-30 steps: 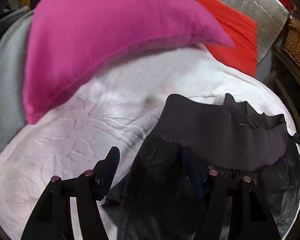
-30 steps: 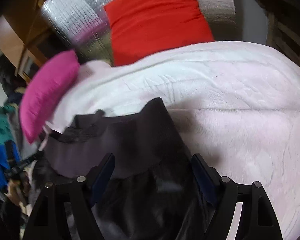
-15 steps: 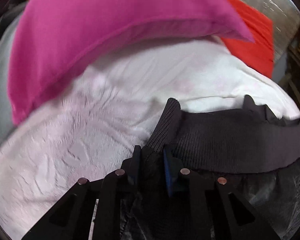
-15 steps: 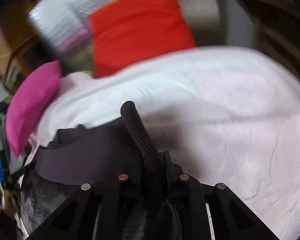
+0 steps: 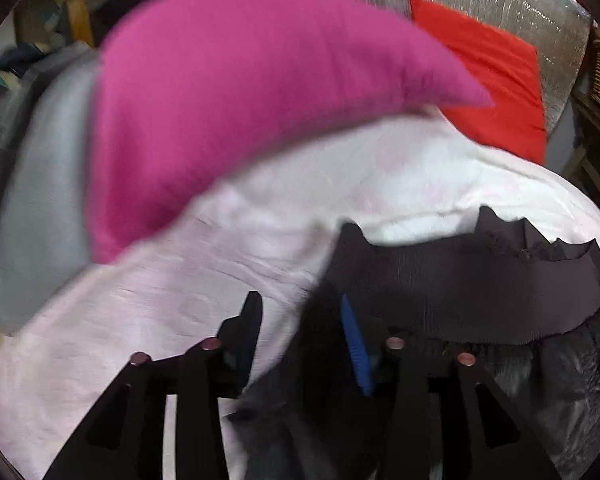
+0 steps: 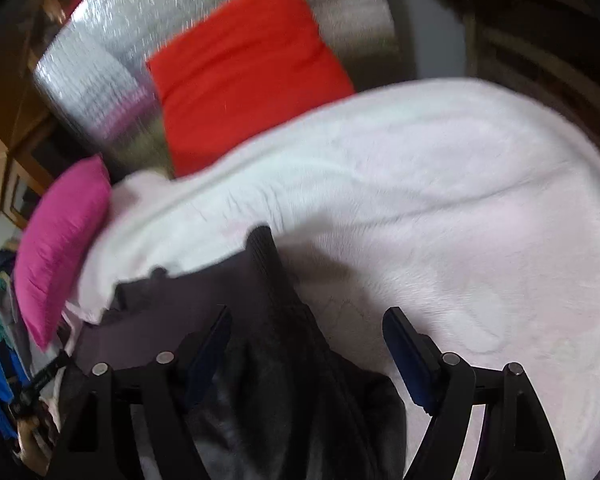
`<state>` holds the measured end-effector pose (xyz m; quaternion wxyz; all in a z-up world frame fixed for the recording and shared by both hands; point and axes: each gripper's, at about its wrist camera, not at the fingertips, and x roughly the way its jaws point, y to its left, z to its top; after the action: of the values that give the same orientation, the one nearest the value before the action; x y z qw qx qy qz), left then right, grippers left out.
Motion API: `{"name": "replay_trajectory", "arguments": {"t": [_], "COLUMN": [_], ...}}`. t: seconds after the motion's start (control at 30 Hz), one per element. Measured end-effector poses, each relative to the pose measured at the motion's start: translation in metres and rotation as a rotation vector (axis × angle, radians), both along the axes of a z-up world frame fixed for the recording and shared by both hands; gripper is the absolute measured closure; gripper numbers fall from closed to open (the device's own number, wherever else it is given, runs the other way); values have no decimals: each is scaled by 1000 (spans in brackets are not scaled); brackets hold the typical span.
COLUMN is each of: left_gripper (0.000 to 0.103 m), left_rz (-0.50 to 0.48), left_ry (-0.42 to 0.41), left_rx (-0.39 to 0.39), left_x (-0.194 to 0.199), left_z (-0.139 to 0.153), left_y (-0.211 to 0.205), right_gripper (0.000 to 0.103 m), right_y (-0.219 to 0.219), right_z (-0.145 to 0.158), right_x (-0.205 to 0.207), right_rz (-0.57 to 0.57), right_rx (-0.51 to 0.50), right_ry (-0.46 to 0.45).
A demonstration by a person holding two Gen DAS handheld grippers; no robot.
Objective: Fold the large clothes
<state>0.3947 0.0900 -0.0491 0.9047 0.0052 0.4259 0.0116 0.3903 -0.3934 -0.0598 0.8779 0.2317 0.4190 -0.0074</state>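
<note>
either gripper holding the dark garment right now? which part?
Neither. Both have just been opening. The left gripper and right gripper each straddle a waistband end of the dark garment, pads off the cloth.

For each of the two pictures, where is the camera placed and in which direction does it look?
Left wrist: sits on the left gripper, looking down along its fingers at the dark garment on the white blanket, with the pink pillow beyond. Only the open jaws show; they have just been opening.
Right wrist: sits on the right gripper, looking down over the same garment, its ribbed band between the open jaws, which have just been opening.
Shared: garment, blanket, pink pillow, red cushion, silver sheet.
</note>
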Motion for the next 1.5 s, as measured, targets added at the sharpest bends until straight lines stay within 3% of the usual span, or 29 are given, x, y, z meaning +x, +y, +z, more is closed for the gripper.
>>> {"name": "replay_trajectory", "arguments": {"t": [0.07, 0.17, 0.37, 0.5, 0.7, 0.87, 1.07, 1.2, 1.3, 1.4, 1.5], "left_gripper": [58, 57, 57, 56, 55, 56, 56, 56, 56, 55, 55], "left_rz": [14, -38, -137, -121, -74, -41, -31, -18, -27, -29, -28], "left_ry": [-35, -66, -82, -33, -39, 11, -60, -74, -51, -22, -26], "left_rx": [42, 28, 55, 170, 276, 213, 189, 164, 154, 149, 143], "left_x": [-20, -64, -134, -131, -121, -122, -167, -189, -193, -185, -184], "left_z": [17, 32, 11, -25, -43, -26, 7, 11, -1, -19, -29], "left_y": [3, -5, -62, -85, -91, -84, -77, -73, -75, -72, -70], "right_gripper": [22, 22, 22, 22, 18, 18, 17, 17, 17, 16, 16], "right_y": [4, 36, 122, 142, 129, 119, 140, 160, 170, 169, 174], "right_z": [18, 38, 17, -20, -34, -15, 22, 13, -7, -28, -30], "right_x": [-17, -55, -109, -99, -90, -104, -170, -195, -196, -189, -194], "right_rz": [6, 112, 273, 269, 202, 145, 165, 190, 199, 179, 170], "right_rx": [-6, -43, -232, -412, -403, -351, -359, -352, -351, -410, -451], "right_ry": [-39, -77, -97, -27, 7, 13, -140, -157, -116, -73, -81]}}
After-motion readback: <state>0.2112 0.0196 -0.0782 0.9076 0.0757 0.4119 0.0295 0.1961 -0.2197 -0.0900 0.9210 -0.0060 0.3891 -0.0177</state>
